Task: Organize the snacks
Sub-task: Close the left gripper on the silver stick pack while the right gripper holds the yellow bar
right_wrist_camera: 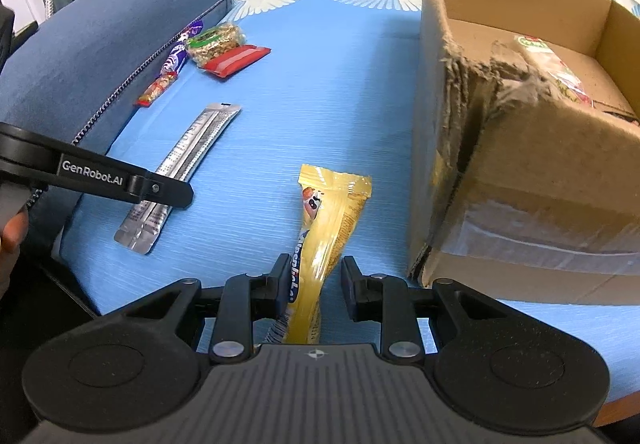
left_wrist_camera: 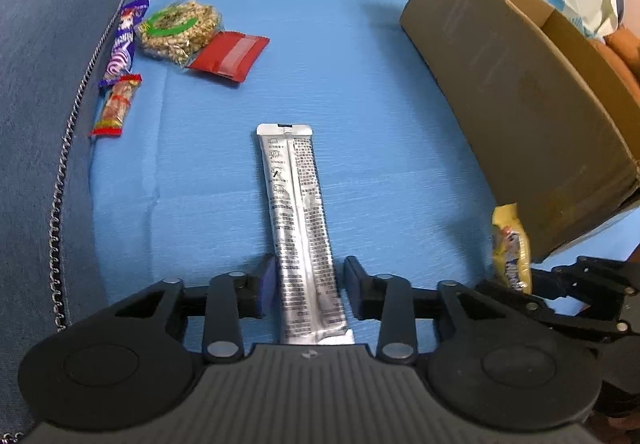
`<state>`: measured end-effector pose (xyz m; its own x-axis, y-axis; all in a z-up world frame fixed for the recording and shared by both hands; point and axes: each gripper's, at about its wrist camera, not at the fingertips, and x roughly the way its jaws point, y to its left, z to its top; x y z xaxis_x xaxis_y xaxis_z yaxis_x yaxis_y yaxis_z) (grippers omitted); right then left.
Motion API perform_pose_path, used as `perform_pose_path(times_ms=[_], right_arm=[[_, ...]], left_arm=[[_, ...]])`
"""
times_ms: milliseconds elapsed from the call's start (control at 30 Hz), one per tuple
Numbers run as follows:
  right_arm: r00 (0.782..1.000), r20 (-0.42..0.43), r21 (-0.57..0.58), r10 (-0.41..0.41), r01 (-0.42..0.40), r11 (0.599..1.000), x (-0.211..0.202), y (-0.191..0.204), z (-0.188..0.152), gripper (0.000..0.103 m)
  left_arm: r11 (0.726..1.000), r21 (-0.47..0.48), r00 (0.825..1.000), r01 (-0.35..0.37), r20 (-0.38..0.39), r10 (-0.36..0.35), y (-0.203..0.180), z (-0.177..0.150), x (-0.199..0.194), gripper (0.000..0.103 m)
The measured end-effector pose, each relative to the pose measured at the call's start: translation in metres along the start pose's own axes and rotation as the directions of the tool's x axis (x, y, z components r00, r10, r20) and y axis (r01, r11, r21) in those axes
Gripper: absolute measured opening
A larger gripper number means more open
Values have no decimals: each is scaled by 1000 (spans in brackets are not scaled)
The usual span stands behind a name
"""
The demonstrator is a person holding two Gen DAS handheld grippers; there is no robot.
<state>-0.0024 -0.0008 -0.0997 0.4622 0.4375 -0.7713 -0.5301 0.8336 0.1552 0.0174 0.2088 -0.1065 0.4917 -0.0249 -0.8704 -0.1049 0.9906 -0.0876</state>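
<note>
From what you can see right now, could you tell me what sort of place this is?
Probably a home bedroom or living room: a patterned blue bedsheet, a blue cushion and a reused cardboard box.

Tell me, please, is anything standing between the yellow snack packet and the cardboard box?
Nothing visible does. The yellow snack packet lies between the open fingers of the right gripper, and only bare blue bedsheet separates it from the cardboard box, whose top is open.

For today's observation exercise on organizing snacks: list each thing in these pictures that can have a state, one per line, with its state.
Left gripper: open, straddling the silver foil stick pack, which lies flat.
Right gripper: open, straddling the yellow plastic snack packet, which lies flat.
Brown cardboard box: open-topped, one clear-wrapped snack inside.
Red flat sachet: lying outside the box.
</note>
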Motion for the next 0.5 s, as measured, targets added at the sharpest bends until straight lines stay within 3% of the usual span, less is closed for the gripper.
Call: perform_pose_path(times_ms=[67,233,300,500], right_arm=[[1000,5,-7,-2,2,1000,0,1,0,18],[999,45,-11,14,-13,1000,-8,3,2,15],[998,57,-10,18,-18,1000,-10,2,2,15],[999,38,17,14,-15,1000,-7,-2,2,15]], left_arm=[[1000,-5,1000,-7,8,7,0,0,-1,28],[999,-41,999,17,36,-16,7,-1,-5,18],[998,-52,999,28,47,-26,10,-2,-7,9],[997,-63,999,36,37,-34,12,-1,-6,10]])
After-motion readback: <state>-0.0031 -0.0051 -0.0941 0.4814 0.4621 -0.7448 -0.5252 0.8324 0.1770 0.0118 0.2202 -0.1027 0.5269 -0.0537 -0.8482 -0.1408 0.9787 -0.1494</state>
